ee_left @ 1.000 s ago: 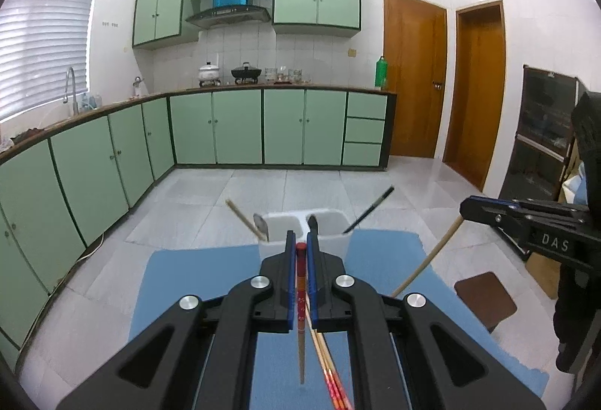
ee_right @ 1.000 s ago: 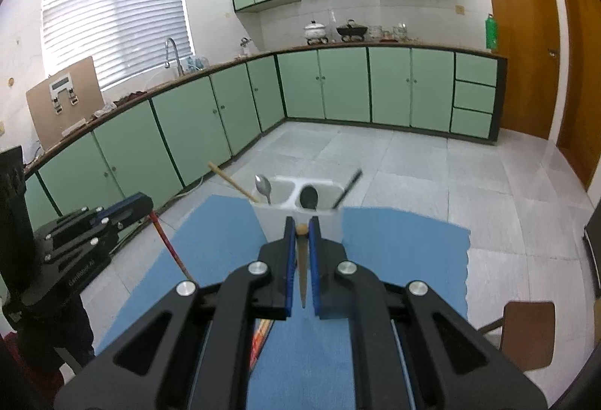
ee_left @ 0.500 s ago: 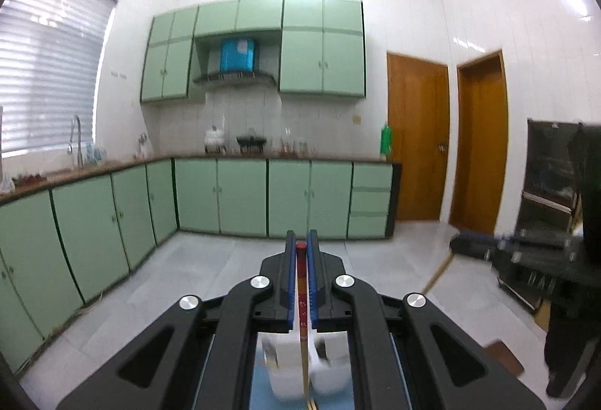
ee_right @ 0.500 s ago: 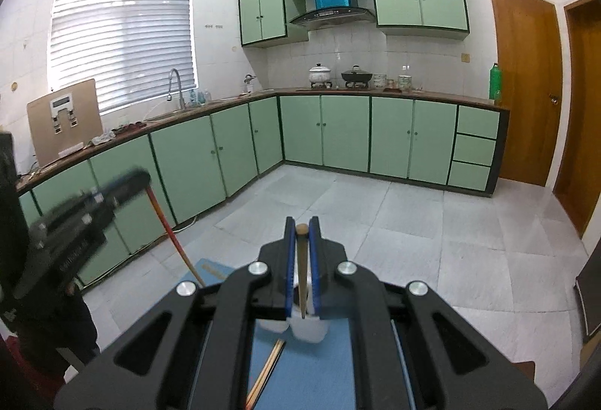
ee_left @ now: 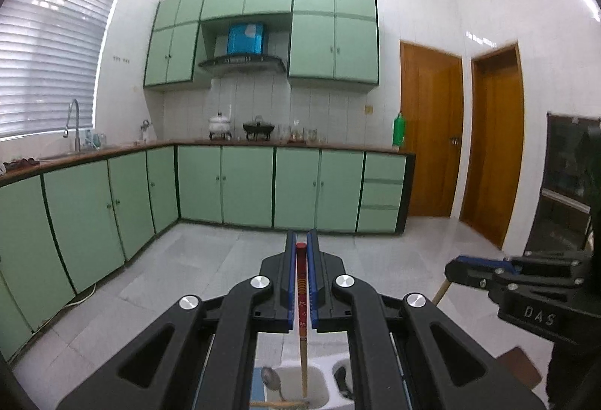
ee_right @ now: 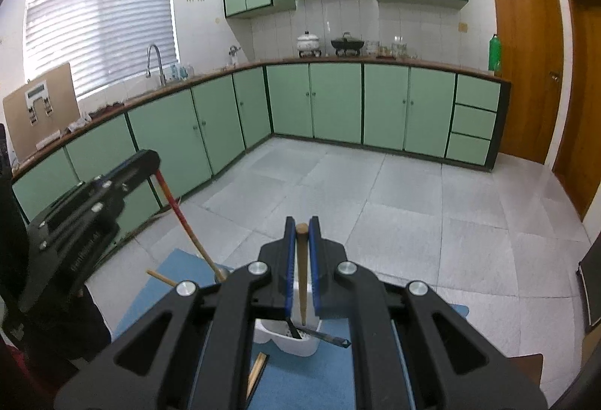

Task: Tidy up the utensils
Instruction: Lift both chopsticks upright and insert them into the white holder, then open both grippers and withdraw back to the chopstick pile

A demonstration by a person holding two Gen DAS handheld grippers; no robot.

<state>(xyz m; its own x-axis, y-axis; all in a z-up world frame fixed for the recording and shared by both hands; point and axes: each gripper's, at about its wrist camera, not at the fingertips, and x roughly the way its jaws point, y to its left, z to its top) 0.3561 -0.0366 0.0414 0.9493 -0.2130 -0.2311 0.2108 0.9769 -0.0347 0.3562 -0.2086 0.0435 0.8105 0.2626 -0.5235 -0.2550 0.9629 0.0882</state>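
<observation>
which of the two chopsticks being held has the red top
The one in the left claw: its chopstick has a red, patterned upper part and a pale lower part. The right claw holds a plain brown wooden chopstick.

Red-lacquered wooden chopstick (ee_left: 301, 293) looks glossy; plain brown wooden chopstick (ee_right: 301, 275) matt. White plastic utensil holder (ee_right: 287, 342) smooth, on a soft blue cloth mat (ee_right: 311, 380). Shiny metal spoon (ee_left: 271, 378).

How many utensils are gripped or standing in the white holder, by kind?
Held chopsticks: 2 (red-topped chopstick, plain chopstick)
Spoons in the white holder: 2 (metal spoon, black spoon)
Wooden stick leaning out: 1
Black handle leaning out: 1
Total: 6
</observation>
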